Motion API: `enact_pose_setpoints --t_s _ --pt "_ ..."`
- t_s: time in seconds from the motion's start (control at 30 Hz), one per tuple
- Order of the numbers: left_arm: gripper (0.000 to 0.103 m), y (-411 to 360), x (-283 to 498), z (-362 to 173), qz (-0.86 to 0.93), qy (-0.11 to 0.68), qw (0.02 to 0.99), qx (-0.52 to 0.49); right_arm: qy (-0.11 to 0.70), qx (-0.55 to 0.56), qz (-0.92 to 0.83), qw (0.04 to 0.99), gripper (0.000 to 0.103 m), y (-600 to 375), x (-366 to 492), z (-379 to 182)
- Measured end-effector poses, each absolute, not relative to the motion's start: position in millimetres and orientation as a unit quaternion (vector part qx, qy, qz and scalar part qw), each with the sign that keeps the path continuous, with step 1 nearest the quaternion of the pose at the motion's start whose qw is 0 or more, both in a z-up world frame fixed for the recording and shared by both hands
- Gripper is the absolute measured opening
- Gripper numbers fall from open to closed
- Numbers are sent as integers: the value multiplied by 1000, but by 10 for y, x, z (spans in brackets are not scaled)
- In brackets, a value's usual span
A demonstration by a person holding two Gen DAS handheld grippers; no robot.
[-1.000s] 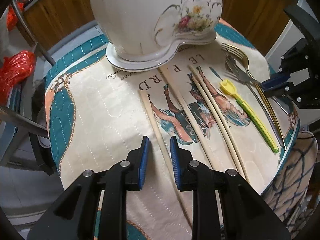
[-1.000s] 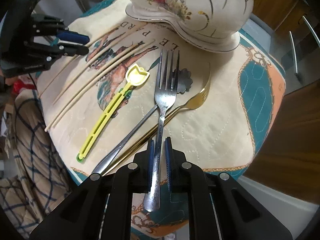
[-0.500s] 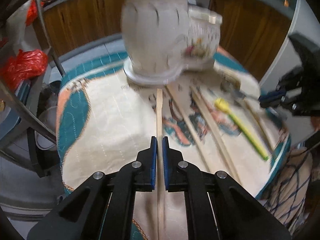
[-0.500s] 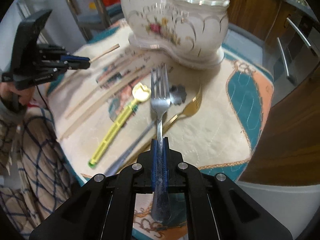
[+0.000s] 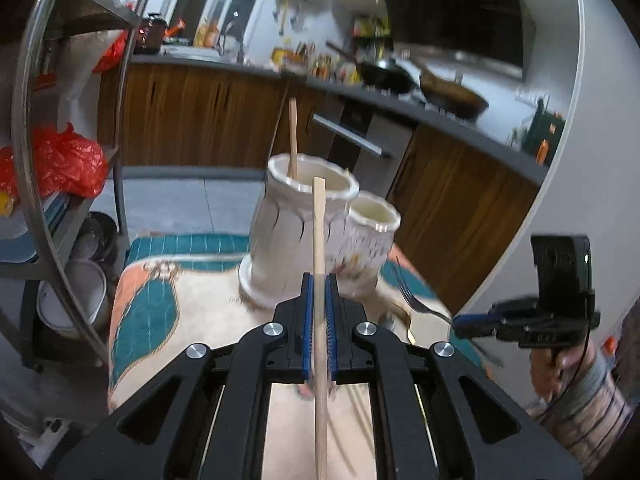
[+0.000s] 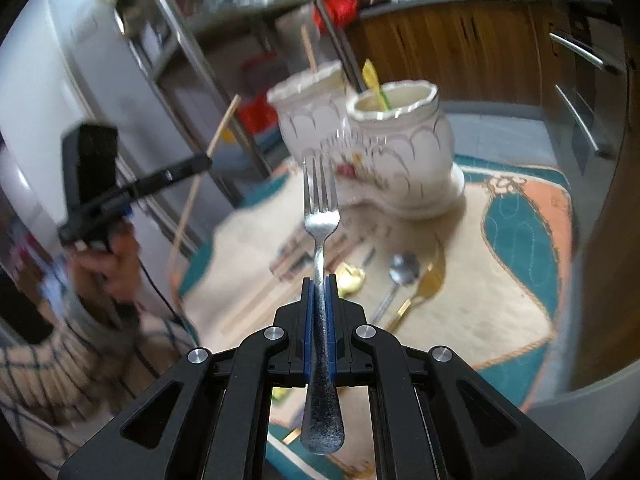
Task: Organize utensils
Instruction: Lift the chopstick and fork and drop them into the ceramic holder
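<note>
Aloft: left gripper (image 5: 319, 312) clamps one chopstick (image 5: 319, 240); right gripper (image 6: 319, 312) clamps one fork (image 6: 320, 216).

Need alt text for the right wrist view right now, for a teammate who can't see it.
The right gripper clamps a silver metal fork, tines up, above the patterned cloth table. Beyond stands a white two-cup ceramic utensil holder; a spoon and gold fork lie below.

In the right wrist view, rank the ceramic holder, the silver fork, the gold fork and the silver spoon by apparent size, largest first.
1. ceramic holder
2. silver fork, held shut in the right tongs; it sits nearest the camera, so it looks inflated.
3 and 4. silver spoon and gold fork on the cloth look alike and blurred, so they stay unranked.
</note>
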State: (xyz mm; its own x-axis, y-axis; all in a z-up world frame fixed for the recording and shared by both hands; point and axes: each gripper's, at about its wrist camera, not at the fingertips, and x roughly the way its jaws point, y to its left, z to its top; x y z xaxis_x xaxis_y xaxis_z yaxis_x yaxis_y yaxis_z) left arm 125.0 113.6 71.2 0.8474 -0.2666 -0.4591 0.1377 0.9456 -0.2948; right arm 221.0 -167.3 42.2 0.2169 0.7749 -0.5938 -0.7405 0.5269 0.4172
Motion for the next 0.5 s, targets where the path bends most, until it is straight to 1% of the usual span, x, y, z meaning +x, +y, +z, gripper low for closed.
enact_pose_setpoints --t_s 0.27,0.5 --pt "5 1029 1367 798 -106 197 966 -132 345 79 502 789 7 -1707 2273 558" --pt "5 1014 1536 995 -100 158 973 -133 299 124 500 803 7 -1754 2462 753"
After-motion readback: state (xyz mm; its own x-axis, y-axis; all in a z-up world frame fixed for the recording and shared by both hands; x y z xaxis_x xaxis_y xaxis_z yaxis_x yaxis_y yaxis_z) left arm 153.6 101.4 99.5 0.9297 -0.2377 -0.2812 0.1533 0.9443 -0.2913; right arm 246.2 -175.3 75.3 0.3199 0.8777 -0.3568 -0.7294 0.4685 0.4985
